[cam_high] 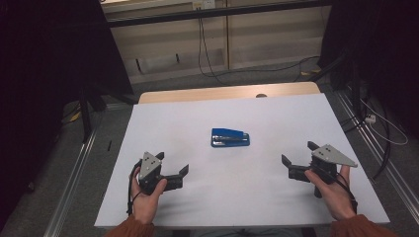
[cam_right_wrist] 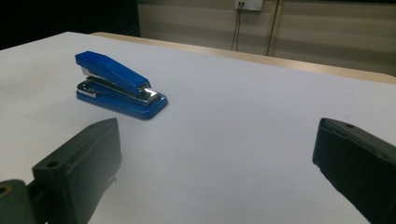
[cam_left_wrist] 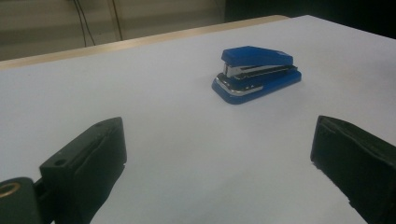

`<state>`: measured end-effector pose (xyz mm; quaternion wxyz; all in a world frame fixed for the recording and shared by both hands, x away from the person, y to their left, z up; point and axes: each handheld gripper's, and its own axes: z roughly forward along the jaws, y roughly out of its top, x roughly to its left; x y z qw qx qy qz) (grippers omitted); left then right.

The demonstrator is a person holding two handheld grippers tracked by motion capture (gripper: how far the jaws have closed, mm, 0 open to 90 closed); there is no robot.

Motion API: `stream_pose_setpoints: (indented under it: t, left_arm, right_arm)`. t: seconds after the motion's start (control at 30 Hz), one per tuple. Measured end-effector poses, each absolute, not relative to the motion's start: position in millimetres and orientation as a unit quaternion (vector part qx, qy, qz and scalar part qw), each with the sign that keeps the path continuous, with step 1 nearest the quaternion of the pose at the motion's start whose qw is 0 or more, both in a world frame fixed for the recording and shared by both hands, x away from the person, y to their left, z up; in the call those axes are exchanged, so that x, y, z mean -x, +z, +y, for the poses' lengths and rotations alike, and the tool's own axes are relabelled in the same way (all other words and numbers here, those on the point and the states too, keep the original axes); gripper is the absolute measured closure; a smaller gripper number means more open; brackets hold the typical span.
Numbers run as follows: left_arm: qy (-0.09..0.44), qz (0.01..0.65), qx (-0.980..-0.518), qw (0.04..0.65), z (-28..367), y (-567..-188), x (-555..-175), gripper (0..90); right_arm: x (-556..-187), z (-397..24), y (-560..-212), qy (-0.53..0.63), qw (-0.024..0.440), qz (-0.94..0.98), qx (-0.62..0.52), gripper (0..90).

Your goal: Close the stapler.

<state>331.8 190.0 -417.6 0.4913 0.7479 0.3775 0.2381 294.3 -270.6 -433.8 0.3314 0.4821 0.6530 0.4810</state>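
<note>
Blue stapler (cam_high: 230, 138) alone mid-tabletop (cam_high: 276, 118); left gripper (cam_high: 173, 170) and right gripper (cam_high: 298, 159) wide, empty, well apart. Likely to skid or tip if pinched off-centre.

My right tool (cam_right_wrist: 215, 175) sits low over the white worktop (cam_right_wrist: 243, 121), jaws wide apart, nothing between them. Blue stapler (cam_right_wrist: 119, 86) ahead toward the left, flat on the worktop, well apart from both jaws. Wooden edge and cables behind.

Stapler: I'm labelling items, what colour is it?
Blue stapler with silver metal inside; clearest in the left gripper view.
</note>
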Motion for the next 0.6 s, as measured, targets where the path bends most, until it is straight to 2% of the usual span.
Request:
stream_pose_setpoints:
  t: [0.6]
  left_arm:
    - [0.261,0.388,-0.730,0.499,205.9,-413.5,-312.8,4.1]
  right_arm:
    - [-267.2,-277.8,-437.4,0.475,0.347,0.641,-0.493,0.5]
